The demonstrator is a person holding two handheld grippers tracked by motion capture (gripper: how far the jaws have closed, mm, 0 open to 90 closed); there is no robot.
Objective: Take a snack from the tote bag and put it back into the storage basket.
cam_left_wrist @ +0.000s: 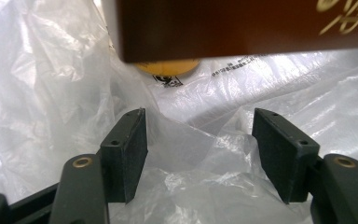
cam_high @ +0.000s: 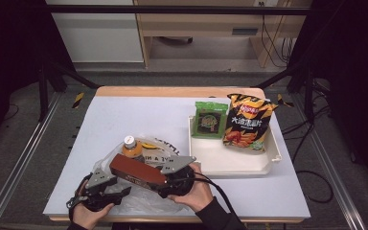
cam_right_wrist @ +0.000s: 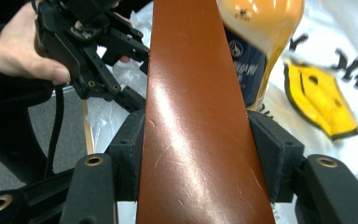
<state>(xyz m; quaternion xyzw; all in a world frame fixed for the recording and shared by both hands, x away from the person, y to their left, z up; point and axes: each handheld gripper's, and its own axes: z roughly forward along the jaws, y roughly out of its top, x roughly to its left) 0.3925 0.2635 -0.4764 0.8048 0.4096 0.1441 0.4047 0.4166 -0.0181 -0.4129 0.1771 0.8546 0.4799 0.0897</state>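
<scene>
The right gripper clamps the brown box by its sides, above the plastic bag on the tabletop — while the left gripper, jaws apart around a fold, seems to hold the bag mouth open.

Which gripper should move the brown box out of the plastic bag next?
Right. The right gripper is shut on the glossy brown rectangular box, while the left gripper stands open over the crinkled clear plastic bag.
</scene>
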